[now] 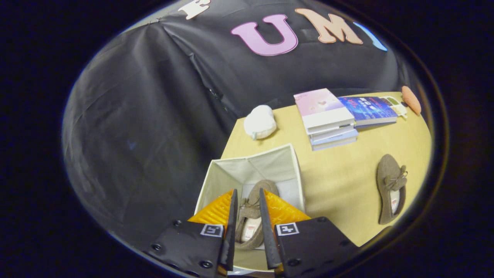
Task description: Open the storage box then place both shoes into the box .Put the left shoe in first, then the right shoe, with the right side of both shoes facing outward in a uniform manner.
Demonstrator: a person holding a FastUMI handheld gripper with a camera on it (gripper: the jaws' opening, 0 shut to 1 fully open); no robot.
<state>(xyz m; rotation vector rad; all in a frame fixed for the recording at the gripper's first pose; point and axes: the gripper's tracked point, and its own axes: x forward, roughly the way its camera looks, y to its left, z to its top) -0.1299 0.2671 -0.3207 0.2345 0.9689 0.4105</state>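
Observation:
A white fabric storage box (270, 164) stands open at the near left corner of the table. My gripper (247, 190) hangs over its mouth, shut on a brown flat shoe (251, 220). The shoe sits lengthwise between my fingers (232, 216), toe pointing away, insole and bow facing me, its toe reaching down inside the box. The other brown shoe (391, 189), with a bow, lies flat on the table well to the right of the box, toe pointing away.
The tan table (347, 173) carries a stack of books (328, 117) beyond the box, a blue book (368, 110) beside it, a white rounded pouch (260, 122) at the far left edge and an orange object (411, 99) at the far right.

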